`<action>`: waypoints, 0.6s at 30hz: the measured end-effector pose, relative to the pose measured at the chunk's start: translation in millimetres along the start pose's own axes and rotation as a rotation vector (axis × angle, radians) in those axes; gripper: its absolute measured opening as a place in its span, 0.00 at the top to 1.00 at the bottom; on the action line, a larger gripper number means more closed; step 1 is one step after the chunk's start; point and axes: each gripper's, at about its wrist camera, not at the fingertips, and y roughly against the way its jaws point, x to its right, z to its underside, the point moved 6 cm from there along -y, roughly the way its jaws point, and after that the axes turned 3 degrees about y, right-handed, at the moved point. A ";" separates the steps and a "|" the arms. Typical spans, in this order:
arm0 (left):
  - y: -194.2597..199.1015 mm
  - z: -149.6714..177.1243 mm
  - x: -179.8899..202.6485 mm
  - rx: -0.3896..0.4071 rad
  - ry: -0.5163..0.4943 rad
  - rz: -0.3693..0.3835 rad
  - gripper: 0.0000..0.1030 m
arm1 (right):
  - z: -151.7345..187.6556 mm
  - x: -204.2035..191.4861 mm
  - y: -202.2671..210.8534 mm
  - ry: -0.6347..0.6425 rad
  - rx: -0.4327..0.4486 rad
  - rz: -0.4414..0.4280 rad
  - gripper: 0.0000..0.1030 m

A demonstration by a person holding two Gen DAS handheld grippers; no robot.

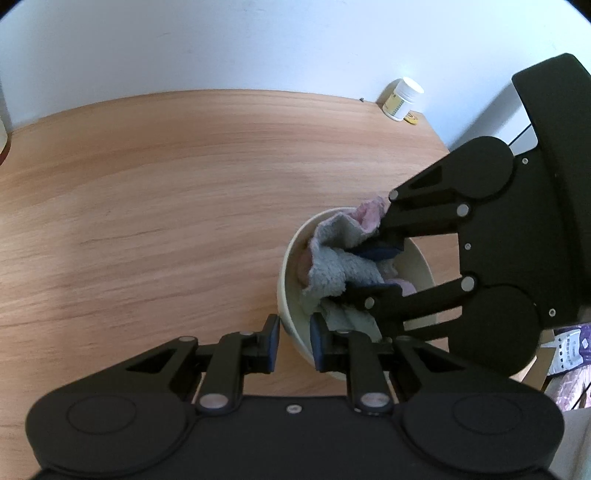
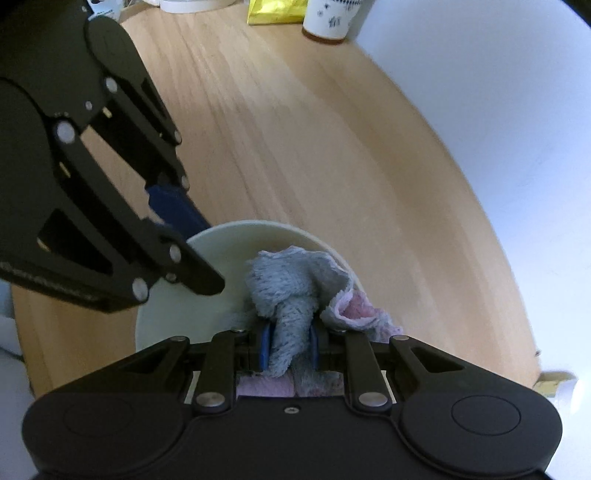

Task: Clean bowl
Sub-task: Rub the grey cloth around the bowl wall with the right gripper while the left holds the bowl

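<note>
A cream bowl (image 1: 291,266) stands on the wooden table, also in the right wrist view (image 2: 207,314). My left gripper (image 1: 294,343) is shut on the bowl's near rim, one pad outside and one inside. My right gripper (image 2: 288,349) is shut on a grey and pink fluffy cloth (image 2: 291,291) and presses it into the bowl. In the left wrist view the right gripper (image 1: 373,273) reaches in from the right with the cloth (image 1: 340,269) bunched between its fingers. In the right wrist view the left gripper (image 2: 192,236) comes in from the left at the bowl's far rim.
A white-capped pill bottle (image 1: 400,98) stands at the table's far right corner by the wall. A white patterned cup (image 2: 332,18) and a yellow packet (image 2: 277,13) stand at the far end of the table (image 1: 166,203). Bags lie off the table's right edge (image 1: 569,354).
</note>
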 end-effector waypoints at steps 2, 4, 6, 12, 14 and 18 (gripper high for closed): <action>0.7 0.1 0.3 -0.003 0.004 -0.003 0.86 | 0.4 -1.8 1.5 -0.004 -0.012 -0.007 0.80; 1.5 1.0 1.2 -0.004 0.001 -0.003 0.86 | 0.8 -2.7 9.0 -0.031 -0.016 -0.027 0.80; 2.1 1.6 1.0 -0.005 0.000 0.000 0.86 | -0.3 -0.4 21.3 -0.080 0.021 -0.068 0.79; 2.4 1.0 2.3 -0.013 -0.029 -0.012 0.86 | -1.1 6.0 39.7 -0.152 0.158 -0.140 0.79; 2.9 1.1 2.8 -0.018 -0.041 -0.017 0.86 | -2.4 -3.8 35.7 -0.086 0.173 -0.139 0.79; 4.1 1.9 2.3 -0.024 -0.053 -0.018 0.86 | -10.5 -2.7 22.9 -0.035 0.189 -0.153 0.79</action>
